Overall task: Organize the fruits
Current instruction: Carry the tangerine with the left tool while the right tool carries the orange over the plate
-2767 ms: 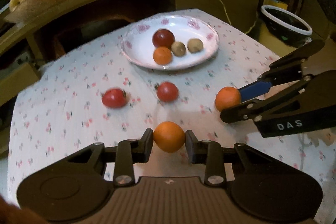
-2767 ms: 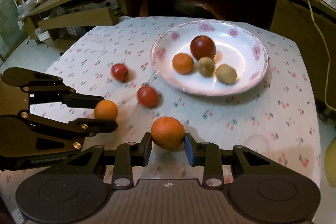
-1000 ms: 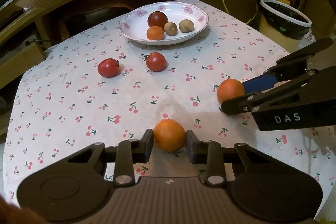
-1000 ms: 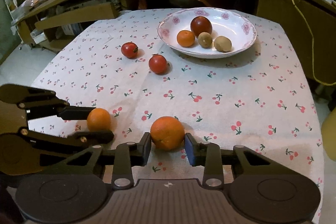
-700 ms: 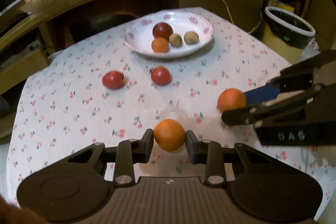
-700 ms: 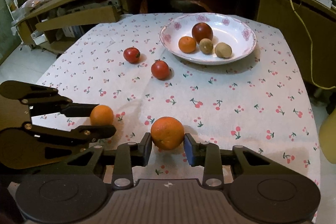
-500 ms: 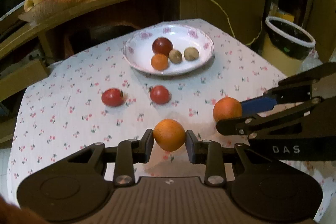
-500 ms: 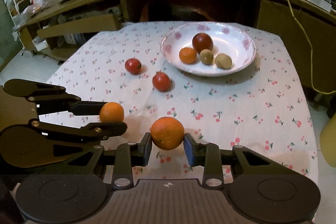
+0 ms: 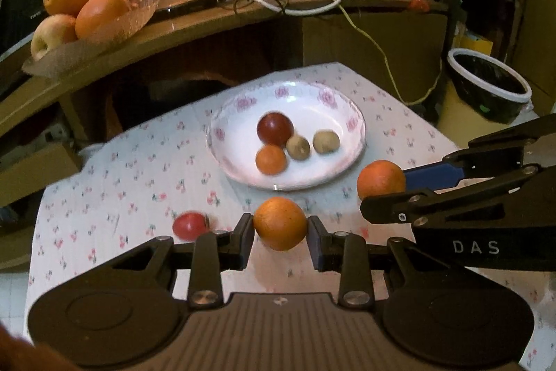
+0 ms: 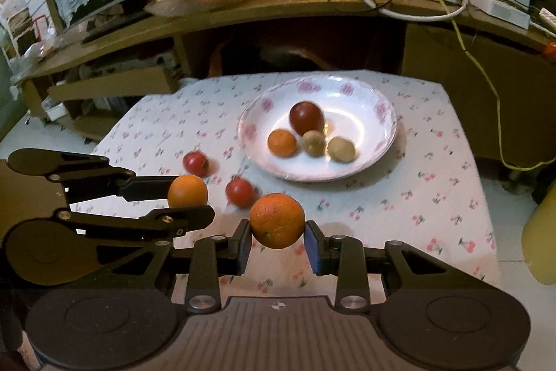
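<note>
— Where are the oranges?
— Each hand-held gripper squeezes one: left hand-held gripper (image 9: pixel 280 233) on the small orange (image 9: pixel 280 223), right hand-held gripper (image 10: pixel 277 242) on the big orange (image 10: pixel 277 220)
— And below?
— A cherry-print desk (image 10: pixel 434 162) with a plate (image 10: pixel 368 162), shelves behind

Plate (image 10: pixel 385 131) behind tomatoes (image 10: pixel 195 163) on tablecloth (image 10: pixel 434 197), fruit inside

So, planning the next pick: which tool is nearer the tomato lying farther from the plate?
Left. The left tool, gripping an orange, hangs just short of that tomato; the right tool is off to its right, beyond the other tomato.
</note>
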